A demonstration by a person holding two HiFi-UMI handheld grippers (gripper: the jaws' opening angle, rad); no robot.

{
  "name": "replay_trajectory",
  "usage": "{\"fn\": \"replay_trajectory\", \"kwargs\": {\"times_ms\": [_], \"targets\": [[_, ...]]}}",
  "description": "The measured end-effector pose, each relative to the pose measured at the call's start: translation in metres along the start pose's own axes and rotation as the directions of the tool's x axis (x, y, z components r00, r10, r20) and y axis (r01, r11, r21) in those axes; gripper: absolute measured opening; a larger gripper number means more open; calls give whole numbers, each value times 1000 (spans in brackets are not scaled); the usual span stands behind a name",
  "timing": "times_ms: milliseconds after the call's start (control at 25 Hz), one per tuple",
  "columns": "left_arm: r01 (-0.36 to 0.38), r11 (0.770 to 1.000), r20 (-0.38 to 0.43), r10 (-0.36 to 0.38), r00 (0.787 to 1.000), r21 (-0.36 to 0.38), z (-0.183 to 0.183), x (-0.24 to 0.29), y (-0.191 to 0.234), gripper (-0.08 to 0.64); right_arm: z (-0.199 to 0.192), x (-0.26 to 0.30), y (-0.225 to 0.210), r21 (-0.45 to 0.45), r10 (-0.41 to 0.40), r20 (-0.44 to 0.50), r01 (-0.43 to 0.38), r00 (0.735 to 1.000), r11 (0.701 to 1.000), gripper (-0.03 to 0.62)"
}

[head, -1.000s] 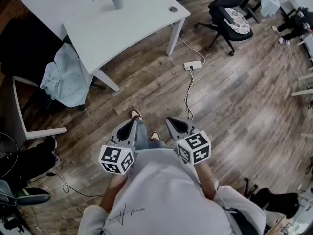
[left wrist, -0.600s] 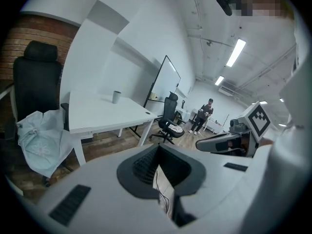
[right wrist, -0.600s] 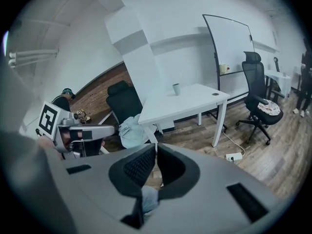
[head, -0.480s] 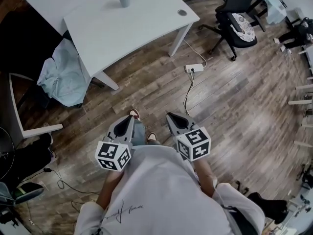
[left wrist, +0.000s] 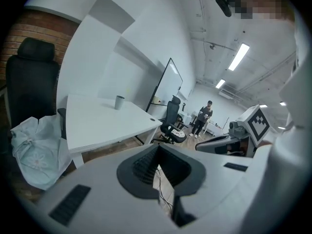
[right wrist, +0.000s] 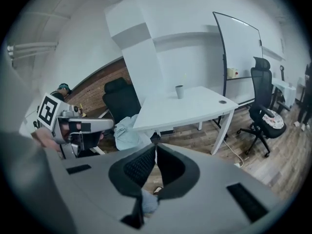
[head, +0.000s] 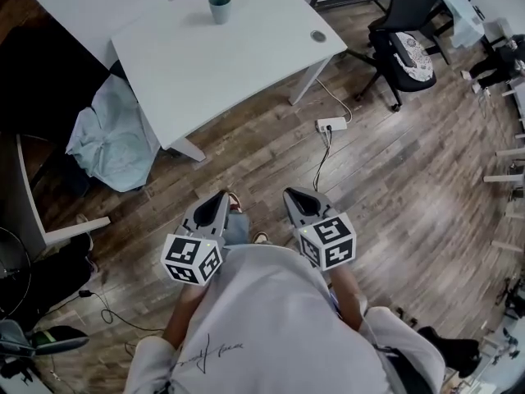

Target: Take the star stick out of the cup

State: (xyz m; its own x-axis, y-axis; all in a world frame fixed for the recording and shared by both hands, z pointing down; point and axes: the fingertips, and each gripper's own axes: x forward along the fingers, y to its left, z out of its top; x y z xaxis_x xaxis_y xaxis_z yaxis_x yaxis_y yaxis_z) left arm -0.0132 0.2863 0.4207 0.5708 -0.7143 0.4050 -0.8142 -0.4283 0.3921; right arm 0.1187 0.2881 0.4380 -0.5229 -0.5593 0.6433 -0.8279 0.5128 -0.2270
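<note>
A teal cup stands near the far edge of a white table. A pale yellow-green tip shows just above it at the frame's top; I cannot make out a star. The same cup is small in the left gripper view and the right gripper view. My left gripper and right gripper are held close to my body above the wooden floor, well short of the table. Both are shut with nothing between the jaws.
A light blue cloth hangs over a chair at the table's left. A power strip with its cable lies on the floor ahead. A black office chair stands at the right. A whiteboard and a person are farther off.
The table and cup have slid lower and rightward in the head view, so they sit nearer. Both grippers stay shut in front of my body.
</note>
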Motion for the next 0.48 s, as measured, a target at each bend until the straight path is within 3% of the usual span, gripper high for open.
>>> {"fn": "replay_trajectory", "kwargs": {"times_ms": [480], "targets": [[20,1000,26,-20,999,-9,33,12,53,3,43,45,7,-58,-27,-19,26,999,998,12]]}}
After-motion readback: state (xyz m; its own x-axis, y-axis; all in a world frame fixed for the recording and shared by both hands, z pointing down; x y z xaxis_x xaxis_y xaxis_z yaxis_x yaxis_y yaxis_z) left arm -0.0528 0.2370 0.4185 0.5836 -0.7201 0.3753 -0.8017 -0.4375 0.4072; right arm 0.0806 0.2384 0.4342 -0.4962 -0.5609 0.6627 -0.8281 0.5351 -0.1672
